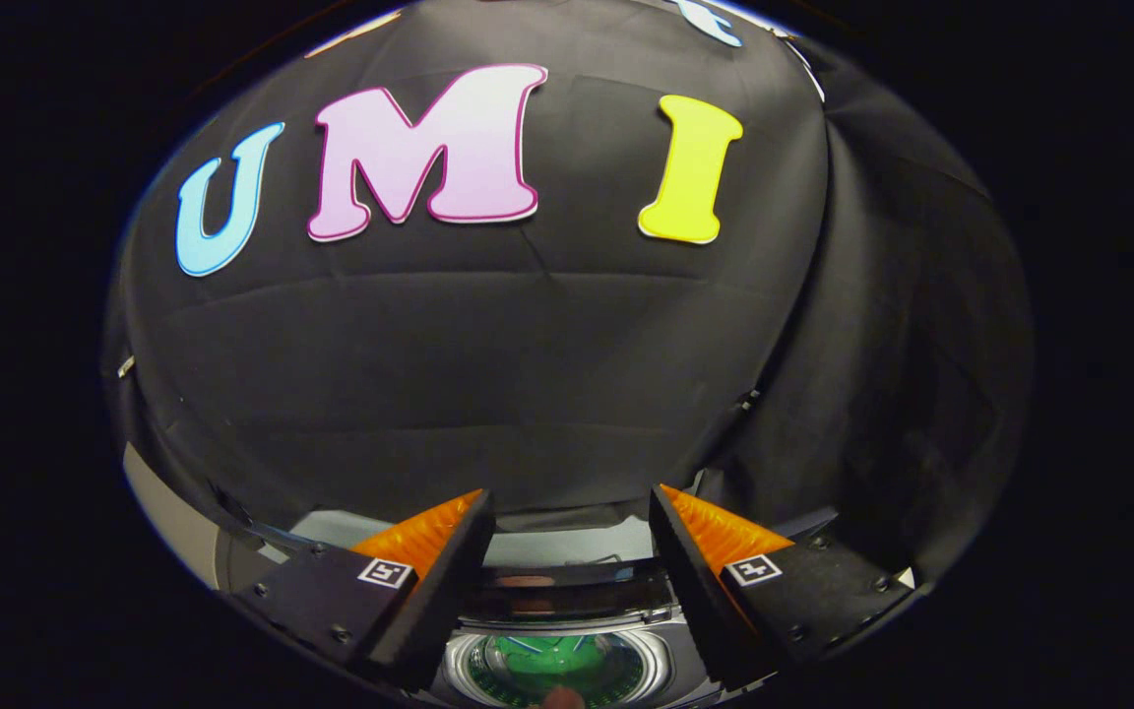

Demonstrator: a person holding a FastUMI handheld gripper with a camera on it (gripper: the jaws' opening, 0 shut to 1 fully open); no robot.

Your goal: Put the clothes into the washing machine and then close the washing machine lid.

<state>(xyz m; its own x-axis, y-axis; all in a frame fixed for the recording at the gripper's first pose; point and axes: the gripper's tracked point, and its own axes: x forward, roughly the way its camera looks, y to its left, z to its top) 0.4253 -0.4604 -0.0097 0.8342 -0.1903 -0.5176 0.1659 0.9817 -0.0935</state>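
1. Since clothes are soft, light and limp, I judge a bunched fold the best hold — a pinch on a flat edge may slip.
2. Below and between the fingers sits the washer (567, 630), its round opening showing something green (555, 658) inside — perhaps a garment, I cannot tell.
3. Spread wide, the claw (572, 512) grips nothing.

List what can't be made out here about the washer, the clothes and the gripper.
- Washer: gripper view; only a strip between the fingers shows, the rest is covered by them and cut off below.
- Lid: can't tell whether it is up or down.
- Green thing in the round opening: too small and cut off to say it is clothes.
- Gripper: open, holding nothing.
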